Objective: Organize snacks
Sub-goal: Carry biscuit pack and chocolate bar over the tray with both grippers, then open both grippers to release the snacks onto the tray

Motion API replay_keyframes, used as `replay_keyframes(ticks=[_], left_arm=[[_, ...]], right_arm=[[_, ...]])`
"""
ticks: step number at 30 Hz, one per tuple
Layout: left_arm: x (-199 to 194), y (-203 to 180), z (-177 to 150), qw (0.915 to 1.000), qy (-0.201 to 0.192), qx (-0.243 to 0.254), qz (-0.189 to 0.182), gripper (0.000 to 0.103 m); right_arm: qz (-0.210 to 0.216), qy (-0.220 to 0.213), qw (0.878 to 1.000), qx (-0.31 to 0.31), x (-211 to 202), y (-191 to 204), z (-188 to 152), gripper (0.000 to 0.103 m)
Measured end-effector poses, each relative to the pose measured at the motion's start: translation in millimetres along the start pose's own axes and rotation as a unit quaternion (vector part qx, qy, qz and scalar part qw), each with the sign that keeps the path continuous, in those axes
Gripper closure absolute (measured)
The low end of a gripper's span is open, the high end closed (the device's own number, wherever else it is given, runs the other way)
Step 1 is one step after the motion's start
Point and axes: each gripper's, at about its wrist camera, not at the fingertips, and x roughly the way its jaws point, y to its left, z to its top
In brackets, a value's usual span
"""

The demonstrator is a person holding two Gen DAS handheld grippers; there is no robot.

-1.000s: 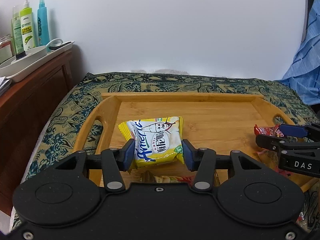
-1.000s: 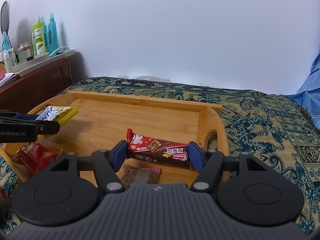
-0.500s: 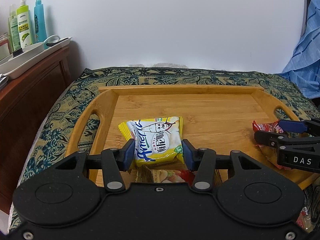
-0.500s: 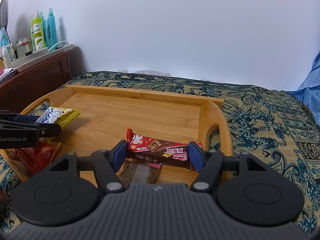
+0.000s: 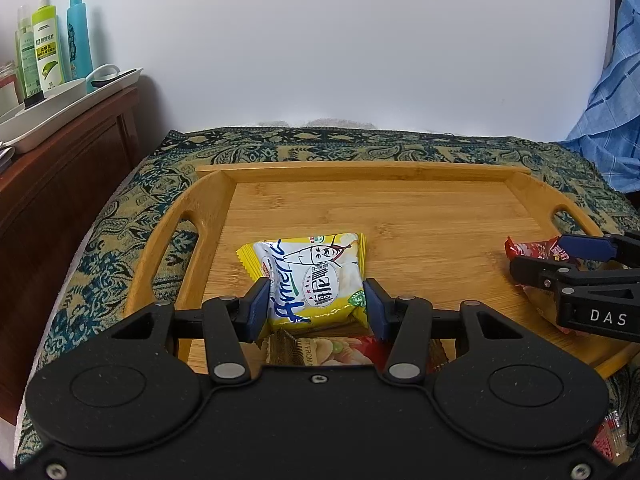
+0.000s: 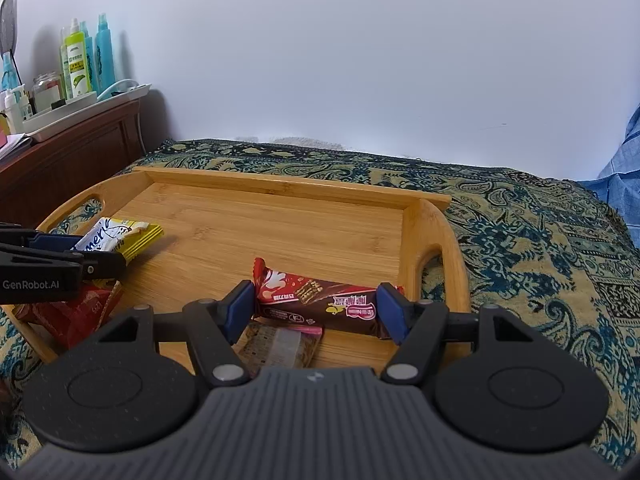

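A rectangular bamboo serving tray (image 5: 400, 208) with raised rim and cut-out handles at both short ends lies on a bed covered by a teal-and-gold paisley throw (image 6: 540, 240). A plain white wall (image 5: 340, 60) rises just behind the far edge of the bed. To the left of the tray stands a dark reddish wooden cabinet (image 5: 68, 168); on top of it a long white plastic tray (image 5: 60, 110) carries green and turquoise spray bottles (image 5: 48, 52). To the right of the tray, at the edge of the view, hangs a blue checked cloth (image 5: 612, 112).

The left gripper (image 5: 316, 306) is over the tray's near left part, its blue fingers (image 5: 256, 308) clamped on the sides of a yellow-and-white crinkle-edged snack packet (image 5: 312, 276). The packet juts forward over the tray floor. Beneath it, at the tray's near edge, lies a red-and-tan snack pouch (image 5: 340, 350), partly hidden by the gripper body.

The right gripper (image 6: 316, 306) is over the tray's near right part, close to the right handle, its blue fingers (image 6: 390, 312) closed on the two ends of a long brown-and-red chocolate wafer bar (image 6: 320, 300), held crosswise. Under the bar a flat clear-wrapped brown biscuit pack (image 6: 280, 344) rests on the tray floor. Whether the held snacks touch the tray floor cannot be told.
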Motion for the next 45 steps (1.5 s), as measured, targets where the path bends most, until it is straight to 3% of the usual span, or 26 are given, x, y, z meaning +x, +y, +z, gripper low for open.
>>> replay_keyframes(ticks=[16,24,27,35,45], left_arm=[[1.1,-0.5,-0.3,1.0,-0.001,-0.002,0.001,0.054],[-2.8,-4.2,-1.0,1.0,-0.004,0.005,0.003,0.049],[-6.9,-4.5,-0.8,1.0,-0.009,0.002,0.002,0.045],[-38.0,-9.6,-3.0,0.9991,-0.043,-0.004,-0.006,0.019],[-99.3,-18.0,-30.4,0.9972,-0.071,0.02,-0.006,0.006]], right_arm=[[0.004,-0.002,1.0,0.003,1.1,0.5,-2.0,0.028],[0.007,-0.003,1.0,0.006,-1.7,-0.4,-1.0,0.018],[0.007,-0.007,1.0,0.007,-4.9,-0.1,0.1,0.016],[0.01,-0.03,0.999,0.024,-24.4,-1.3,1.6,0.013],[0.019,-0.057,0.998,0.036,-74.5,2.3,-19.5,0.009]])
